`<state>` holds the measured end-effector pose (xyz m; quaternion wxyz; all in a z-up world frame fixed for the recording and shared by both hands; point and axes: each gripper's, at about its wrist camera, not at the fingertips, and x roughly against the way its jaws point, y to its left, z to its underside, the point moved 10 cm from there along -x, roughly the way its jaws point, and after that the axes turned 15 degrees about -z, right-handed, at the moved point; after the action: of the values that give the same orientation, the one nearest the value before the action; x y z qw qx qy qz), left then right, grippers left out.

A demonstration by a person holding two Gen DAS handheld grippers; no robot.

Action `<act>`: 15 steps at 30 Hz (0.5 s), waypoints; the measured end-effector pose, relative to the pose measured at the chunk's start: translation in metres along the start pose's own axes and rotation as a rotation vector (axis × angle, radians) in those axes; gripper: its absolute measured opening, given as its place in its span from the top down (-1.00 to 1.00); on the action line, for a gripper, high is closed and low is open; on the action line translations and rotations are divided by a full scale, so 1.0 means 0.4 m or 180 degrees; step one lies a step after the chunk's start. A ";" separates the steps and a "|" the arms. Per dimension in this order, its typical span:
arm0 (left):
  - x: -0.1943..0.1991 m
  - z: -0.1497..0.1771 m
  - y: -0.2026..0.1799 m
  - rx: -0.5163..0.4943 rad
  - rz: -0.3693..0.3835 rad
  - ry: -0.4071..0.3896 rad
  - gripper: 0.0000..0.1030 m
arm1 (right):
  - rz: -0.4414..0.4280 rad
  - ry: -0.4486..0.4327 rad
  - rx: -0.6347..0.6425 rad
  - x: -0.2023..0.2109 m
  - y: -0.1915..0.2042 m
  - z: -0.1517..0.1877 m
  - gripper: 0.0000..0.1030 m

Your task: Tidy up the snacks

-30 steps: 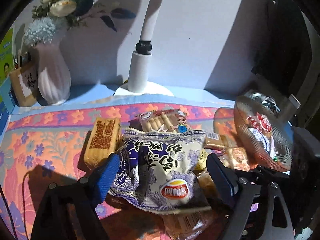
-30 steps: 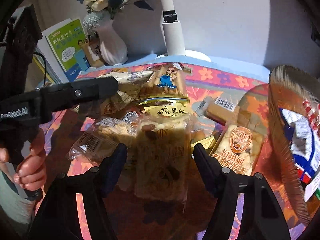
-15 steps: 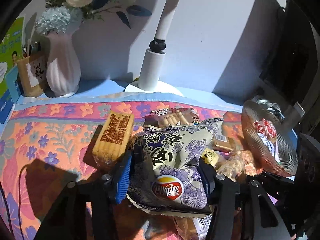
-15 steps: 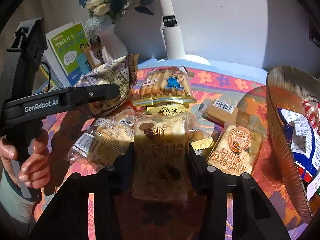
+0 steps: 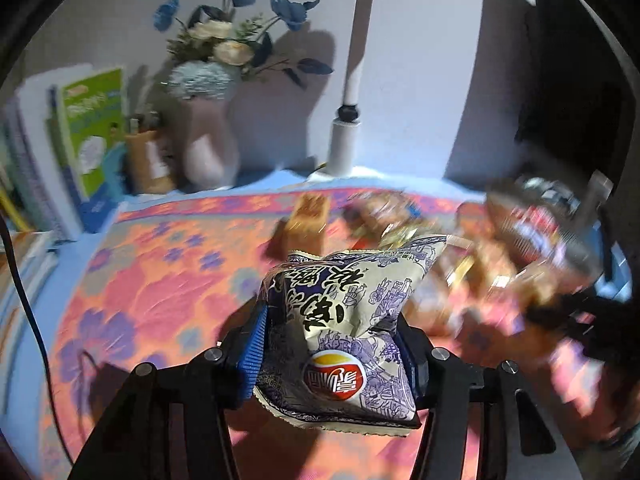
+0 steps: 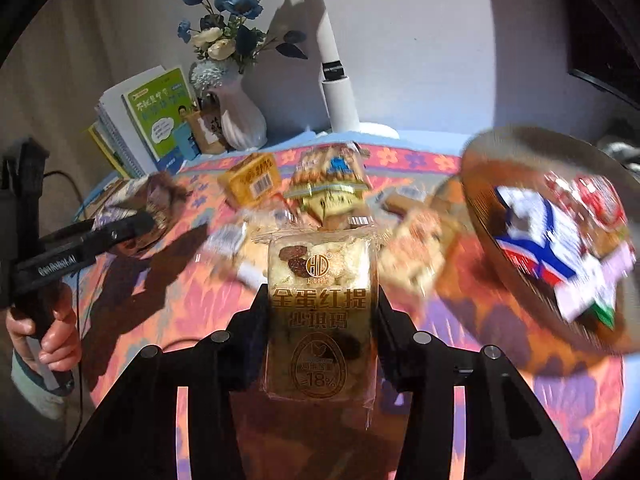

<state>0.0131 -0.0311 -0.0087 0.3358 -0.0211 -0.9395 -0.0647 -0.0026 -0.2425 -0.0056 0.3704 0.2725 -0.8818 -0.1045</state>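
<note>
left wrist view, left to right: books (image 5: pixel 92 132) and a vase of flowers (image 5: pixel 208 144) are stood along the back wall, clear of the working area. a lamp post (image 5: pixel 352 92) is set behind the floral cloth (image 5: pixel 152 272). the left gripper (image 5: pixel 334 344) is clenched on a purple-and-cream chip bag (image 5: pixel 348 320), pinched at its lower sides so the puffed top is left uncrushed; the bag is held above the cloth. the remaining snack pile (image 5: pixel 400 224) lies beyond, blurred.

right wrist view, left to right: the left gripper is seen at the left edge with its bag. a yellow boxed snack (image 6: pixel 252 180) and loose packets are left on the cloth, unsorted. the right gripper (image 6: pixel 320 312) is closed on a clear-wrapped egg cake pack (image 6: pixel 320 312), gripped across its narrow width. a ribbed brown dish (image 6: pixel 500 200) at right already holds packets, judged the collecting place.
</note>
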 end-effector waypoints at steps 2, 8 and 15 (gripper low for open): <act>0.005 0.054 0.005 -0.0041 -0.0084 0.0040 -0.05 | 0.0033 0.0115 -0.0024 0.012 -0.005 0.039 0.12; -0.014 0.147 -0.029 -0.0068 0.0009 0.0192 -0.05 | 0.0425 0.0493 0.0174 -0.013 -0.030 0.130 0.12; 0.024 0.152 -0.069 -0.0106 0.0473 0.0146 -0.76 | 0.0382 0.0515 0.0284 -0.036 -0.018 0.141 0.00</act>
<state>-0.0350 -0.0500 -0.0522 0.3608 -0.0948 -0.9261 -0.0558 -0.0315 -0.2415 -0.0566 0.4334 0.2430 -0.8676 -0.0204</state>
